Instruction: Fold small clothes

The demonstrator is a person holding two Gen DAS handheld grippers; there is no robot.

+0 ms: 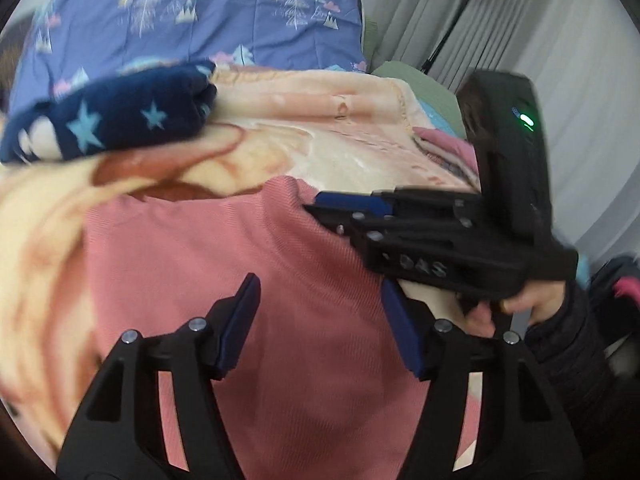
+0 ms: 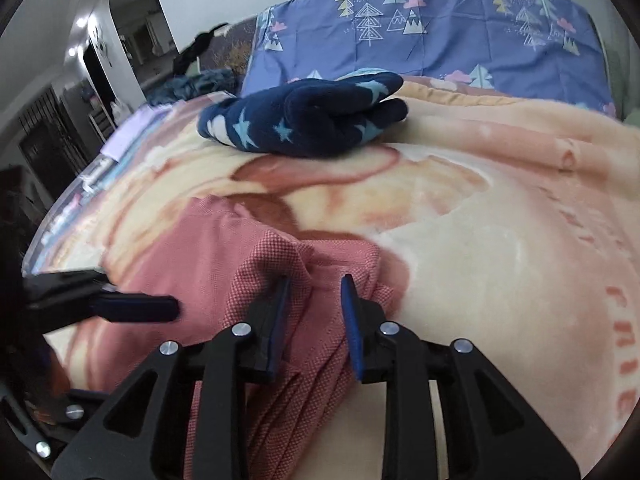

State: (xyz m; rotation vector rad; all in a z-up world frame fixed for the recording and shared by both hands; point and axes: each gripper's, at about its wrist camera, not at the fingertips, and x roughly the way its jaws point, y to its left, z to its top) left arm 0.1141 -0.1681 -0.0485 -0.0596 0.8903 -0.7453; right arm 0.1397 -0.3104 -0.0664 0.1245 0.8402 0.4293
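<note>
- Nearest the right wrist camera, at six o'clock, the right gripper (image 2: 314,300) stands with its jaws narrowly parted astride a raised fold of the pink knit garment (image 2: 256,264); cloth lies between the blue pads (image 2: 352,320), but whether they pinch it I cannot tell
- At nine o'clock in that view the left gripper (image 2: 136,308) comes in from the side, low over the flat part of the garment
- Seen from its own camera, the left gripper (image 1: 320,332) has its jaws well apart, nothing between them; the pink knit garment (image 1: 224,280) spreads beneath, filling the view from six o'clock up to the centre
- At three o'clock there, the right gripper (image 1: 340,206) reaches onto the garment's far corner, a hand (image 1: 520,304) in a dark sleeve (image 1: 568,344) on its grip
- Judged by its drape, the garment is light, limp and a little stretchy; it should slide little on the fleece, and bunch if dragged; best taken at a hem edge or corner, pinching both layers
- Under it lies the peach fleece blanket (image 2: 460,208); further off, at twelve o'clock, a navy star-print fleece item (image 2: 304,116) sits folded, well apart from the garment
- Farthest, a blue tree-print pillow (image 2: 440,32) lies at the head of the bed
</note>
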